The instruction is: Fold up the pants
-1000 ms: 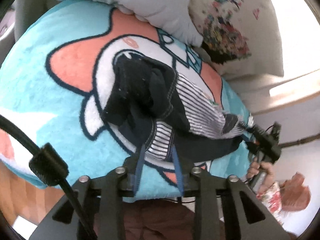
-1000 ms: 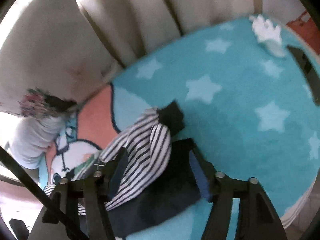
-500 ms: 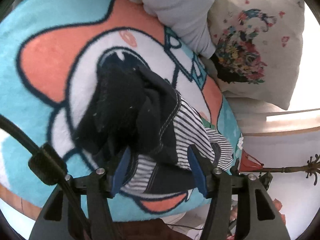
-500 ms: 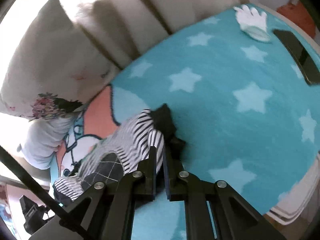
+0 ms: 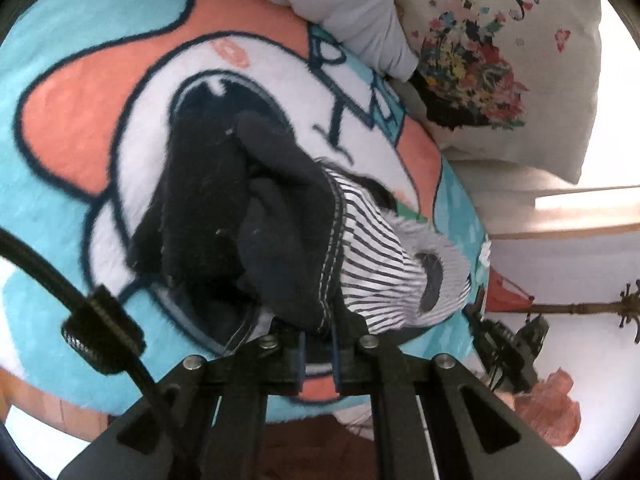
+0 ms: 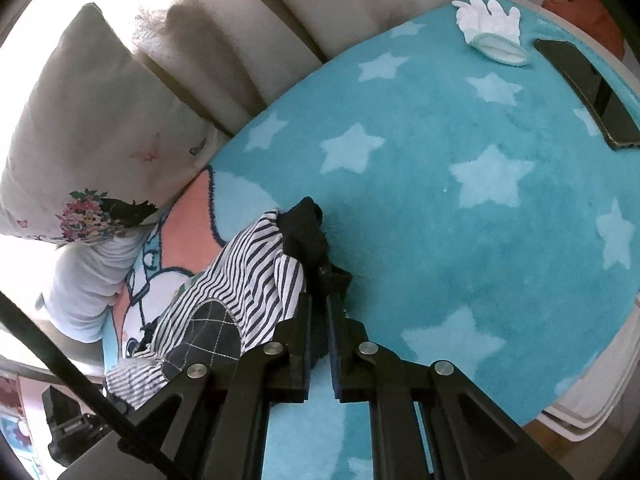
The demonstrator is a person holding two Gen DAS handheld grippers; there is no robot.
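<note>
Left gripper (image 5: 319, 346) clamps navy-and-striped pants (image 5: 280, 232) bunched on the cartoon blanket (image 6: 460, 208); right gripper (image 6: 319, 320) pinches their dark cuff; blanket lettering unreadable; white glove (image 6: 490, 30), phone (image 6: 586, 94) far off.

- My left gripper (image 5: 319, 346) sits at six o'clock, jaws drawn close and pinching a dark fold of the pants (image 5: 256, 216).
- The pants lie bunched, navy fabric toward nine o'clock, striped fabric toward three.
- Under them I see the turquoise blanket (image 5: 52, 208) with its orange-and-white cartoon figure.
- At one o'clock, a floral pillow (image 5: 500, 68); beside it at twelve, a pale grey cushion (image 5: 340, 0).
- At four o'clock, the other gripper (image 5: 508, 348), blurred; I cannot read its jaws.
</note>
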